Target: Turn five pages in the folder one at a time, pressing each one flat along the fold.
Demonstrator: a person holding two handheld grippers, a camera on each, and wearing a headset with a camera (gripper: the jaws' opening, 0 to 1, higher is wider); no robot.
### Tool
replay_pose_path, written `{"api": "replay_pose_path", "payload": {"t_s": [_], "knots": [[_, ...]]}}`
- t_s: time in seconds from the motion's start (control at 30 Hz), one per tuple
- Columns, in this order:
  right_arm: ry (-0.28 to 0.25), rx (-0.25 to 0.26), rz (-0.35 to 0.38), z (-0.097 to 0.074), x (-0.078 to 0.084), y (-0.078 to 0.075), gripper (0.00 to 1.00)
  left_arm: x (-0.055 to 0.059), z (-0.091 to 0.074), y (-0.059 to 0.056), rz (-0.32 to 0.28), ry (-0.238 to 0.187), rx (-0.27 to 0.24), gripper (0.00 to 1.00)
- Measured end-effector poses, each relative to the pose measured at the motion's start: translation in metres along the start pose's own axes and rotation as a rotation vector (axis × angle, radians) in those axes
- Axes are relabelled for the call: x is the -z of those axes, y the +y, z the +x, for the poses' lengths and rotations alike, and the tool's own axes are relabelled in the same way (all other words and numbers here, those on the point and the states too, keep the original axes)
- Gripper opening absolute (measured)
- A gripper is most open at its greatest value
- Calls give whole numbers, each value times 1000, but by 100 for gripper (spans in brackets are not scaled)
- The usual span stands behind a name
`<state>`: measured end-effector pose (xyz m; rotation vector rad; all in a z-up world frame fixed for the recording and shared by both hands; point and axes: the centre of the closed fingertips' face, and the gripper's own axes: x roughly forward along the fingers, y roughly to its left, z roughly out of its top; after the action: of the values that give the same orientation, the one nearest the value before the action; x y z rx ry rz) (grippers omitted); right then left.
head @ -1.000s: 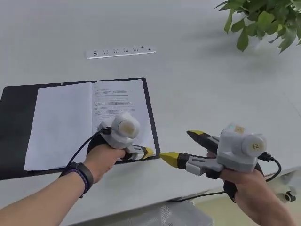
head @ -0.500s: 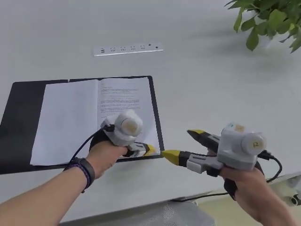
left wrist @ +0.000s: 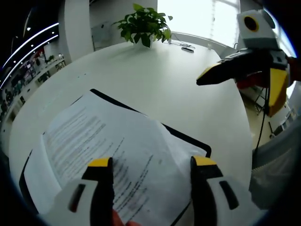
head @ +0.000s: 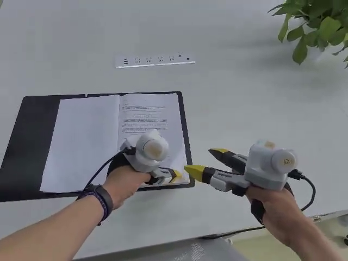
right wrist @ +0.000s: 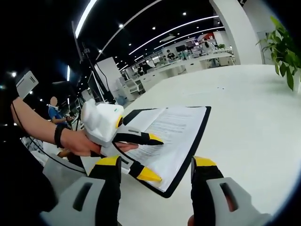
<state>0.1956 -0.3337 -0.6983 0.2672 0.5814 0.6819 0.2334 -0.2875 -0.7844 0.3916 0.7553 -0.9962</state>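
My left gripper [head: 173, 175] stays at the lower right corner of the printed page [head: 149, 117], jaws apart over the paper. The folder [head: 24, 141] lies open on the counter [head: 244, 92]. My right gripper [head: 202, 161], jaws spread and empty, has drawn closer than a second ago, its lower tip now just beside the folder's right edge.
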Motion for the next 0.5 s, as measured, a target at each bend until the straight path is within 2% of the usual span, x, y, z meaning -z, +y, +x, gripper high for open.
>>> {"api": "replay_pose_path", "payload": {"t_s": [0.33,0.5], "knots": [[1,-30,51,20,-5,-13,54,0,-1,-1,-9,-3,-4,67],[28,-29,52,31,3,-21,51,0,-1,0,-10,-8,-3,67]]}}
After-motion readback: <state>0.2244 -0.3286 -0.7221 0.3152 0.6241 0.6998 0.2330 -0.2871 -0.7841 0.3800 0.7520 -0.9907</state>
